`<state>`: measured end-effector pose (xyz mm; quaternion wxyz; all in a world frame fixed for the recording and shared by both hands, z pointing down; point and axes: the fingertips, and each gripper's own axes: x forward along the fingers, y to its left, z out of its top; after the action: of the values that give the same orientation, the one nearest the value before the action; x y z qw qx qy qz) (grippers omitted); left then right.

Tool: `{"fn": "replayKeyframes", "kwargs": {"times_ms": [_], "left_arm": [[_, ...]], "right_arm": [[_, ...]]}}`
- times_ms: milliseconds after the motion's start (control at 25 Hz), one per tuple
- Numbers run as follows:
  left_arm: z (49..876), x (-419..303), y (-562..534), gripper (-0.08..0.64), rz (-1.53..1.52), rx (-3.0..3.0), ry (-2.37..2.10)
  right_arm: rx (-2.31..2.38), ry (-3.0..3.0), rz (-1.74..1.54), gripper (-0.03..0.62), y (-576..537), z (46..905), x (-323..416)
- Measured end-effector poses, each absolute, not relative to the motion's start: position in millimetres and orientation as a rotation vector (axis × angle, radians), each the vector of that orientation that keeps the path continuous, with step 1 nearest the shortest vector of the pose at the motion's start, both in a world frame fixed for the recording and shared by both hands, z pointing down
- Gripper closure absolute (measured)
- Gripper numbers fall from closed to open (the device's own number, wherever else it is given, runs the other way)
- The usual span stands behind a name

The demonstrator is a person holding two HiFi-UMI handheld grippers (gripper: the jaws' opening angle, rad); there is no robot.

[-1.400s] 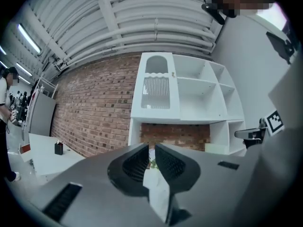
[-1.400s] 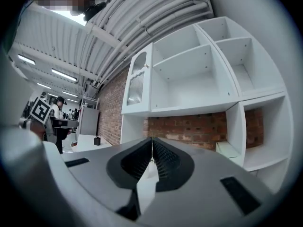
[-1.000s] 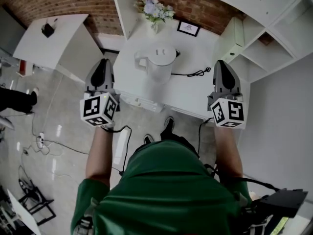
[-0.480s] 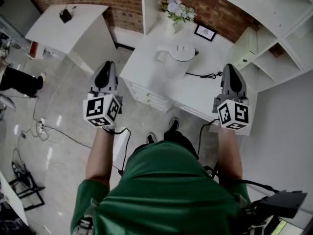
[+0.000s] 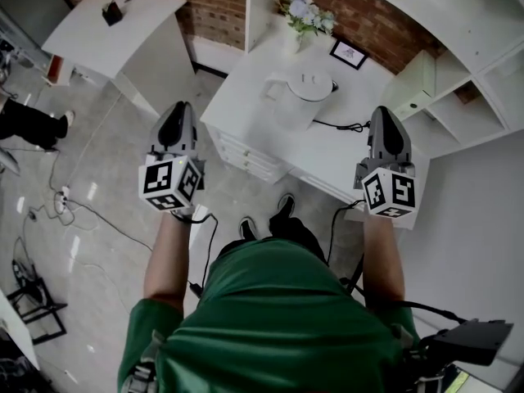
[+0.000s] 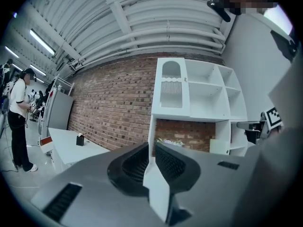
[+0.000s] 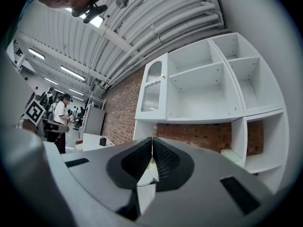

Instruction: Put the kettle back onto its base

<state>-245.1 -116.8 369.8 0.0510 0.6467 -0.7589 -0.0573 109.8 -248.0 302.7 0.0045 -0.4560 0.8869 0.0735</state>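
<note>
Head view: both arms stretched straight out and level. Left gripper at nine o'clock, right gripper at three o'clock, each pinched shut on nothing. White kettle up at twelve o'clock on the white cabinet, well apart from both.

Stepping back and off to the left, sliding the worktop and kettle up and rightward in the head view. Widening the gap between left gripper and kettle, no longer near its handle. Showing a little more floor ahead of the shoes now — and more of the side table at upper left.
</note>
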Motion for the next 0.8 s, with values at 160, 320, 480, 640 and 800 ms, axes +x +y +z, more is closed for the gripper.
{"fn": "replayKeyframes", "kwargs": {"times_ms": [160, 320, 480, 640, 800], "left_arm": [[371, -236, -125, 0.506, -0.163, 1.993, -2.288], [371, -228, -129, 0.506, -0.144, 2.015, -2.27], [368, -225, -134, 0.506, -0.142, 2.032, -2.261], [363, -218, -140, 0.506, -0.149, 2.058, -2.246], [363, -210, -141, 0.506, -0.145, 2.083, -2.213]], "right_arm": [[-1.471, 2.75, 0.196, 0.566, -254, 307, 124], [-1.472, 2.739, 0.196, 0.566, -253, 305, 126], [-1.471, 2.733, 0.201, 0.566, -253, 302, 126], [-1.483, 2.728, 0.196, 0.566, -253, 302, 131], [-1.479, 2.731, 0.2, 0.566, -247, 298, 128]]}}
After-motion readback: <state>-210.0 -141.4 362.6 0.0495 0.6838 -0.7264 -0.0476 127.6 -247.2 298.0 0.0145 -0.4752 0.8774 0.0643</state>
